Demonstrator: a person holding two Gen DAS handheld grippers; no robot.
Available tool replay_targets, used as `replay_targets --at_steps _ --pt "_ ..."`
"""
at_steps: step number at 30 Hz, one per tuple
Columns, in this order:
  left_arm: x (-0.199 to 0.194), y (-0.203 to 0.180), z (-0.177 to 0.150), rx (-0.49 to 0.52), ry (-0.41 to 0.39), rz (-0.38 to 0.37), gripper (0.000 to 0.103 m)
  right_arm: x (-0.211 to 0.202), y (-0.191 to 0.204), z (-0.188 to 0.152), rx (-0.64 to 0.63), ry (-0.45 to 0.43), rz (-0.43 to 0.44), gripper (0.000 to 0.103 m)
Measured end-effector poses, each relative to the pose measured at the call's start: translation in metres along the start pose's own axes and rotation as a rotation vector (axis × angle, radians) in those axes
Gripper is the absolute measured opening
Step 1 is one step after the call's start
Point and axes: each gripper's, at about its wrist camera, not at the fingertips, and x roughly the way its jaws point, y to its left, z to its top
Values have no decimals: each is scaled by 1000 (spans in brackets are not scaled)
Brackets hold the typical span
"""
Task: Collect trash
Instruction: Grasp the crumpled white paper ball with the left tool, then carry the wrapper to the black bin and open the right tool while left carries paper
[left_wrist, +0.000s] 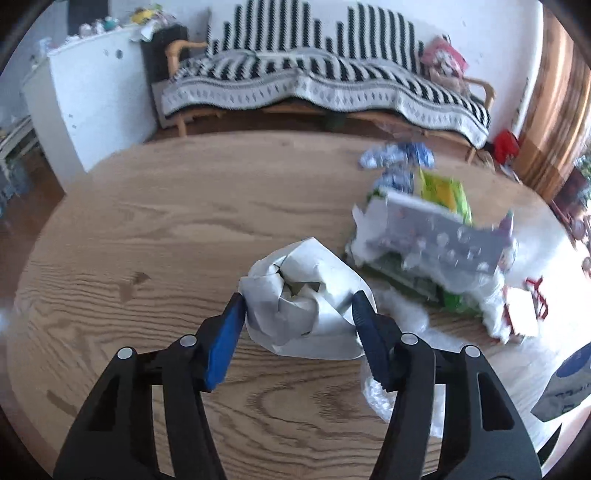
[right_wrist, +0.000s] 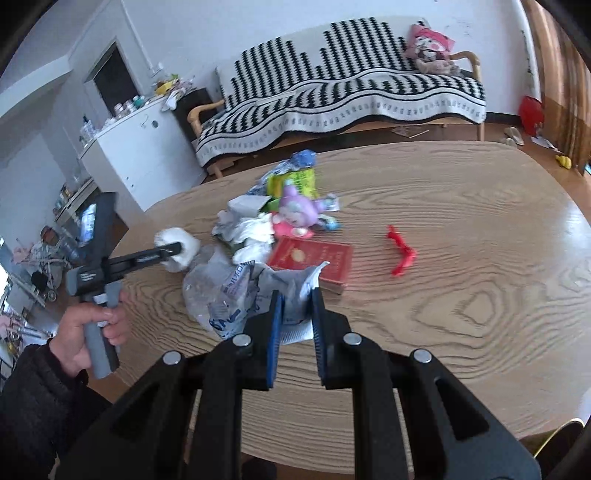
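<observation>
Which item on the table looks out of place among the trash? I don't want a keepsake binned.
The purple and pink plush toy lying in the pile of wrappers and crumpled tissues on the table. It looks intact, not like trash. The red booklet beside it also looks undamaged.

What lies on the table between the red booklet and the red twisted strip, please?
Only bare wooden table lies between the red booklet and the red strip, seen in the right wrist view.

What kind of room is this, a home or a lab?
Most likely a home living room: a sofa draped with a striped blanket, a stuffed toy on it, and a wooden table strewn with wrappers and paper.
</observation>
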Motion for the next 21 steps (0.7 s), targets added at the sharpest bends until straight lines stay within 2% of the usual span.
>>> replay_targets --at_steps 4,6,9,13,15,19,21 --pt "-30 -2 7 -46 -84 50 59 -28 -32 -3 54 -41 -50 16" --pt "-43 -10 10 -56 -114 34 59 -46 -54 -6 88 -65 -89 16" --pt "-62 -45 9 -13 -150 -40 59 -80 -93 -16 143 -108 -182 16" --pt "-86 -131 -9 129 -171 -203 59 -124 -150 -38 227 -149 -340 16" --pt "-97 -177 -24 214 -176 -284 59 -149 -182 -55 269 -164 -450 16" --pt "-120 -281 -69 394 -163 -462 59 -200 -238 -101 354 -177 -646 16" --pt "-135 -330 -99 489 -155 -549 59 -217 -264 -124 406 -158 -700 16"
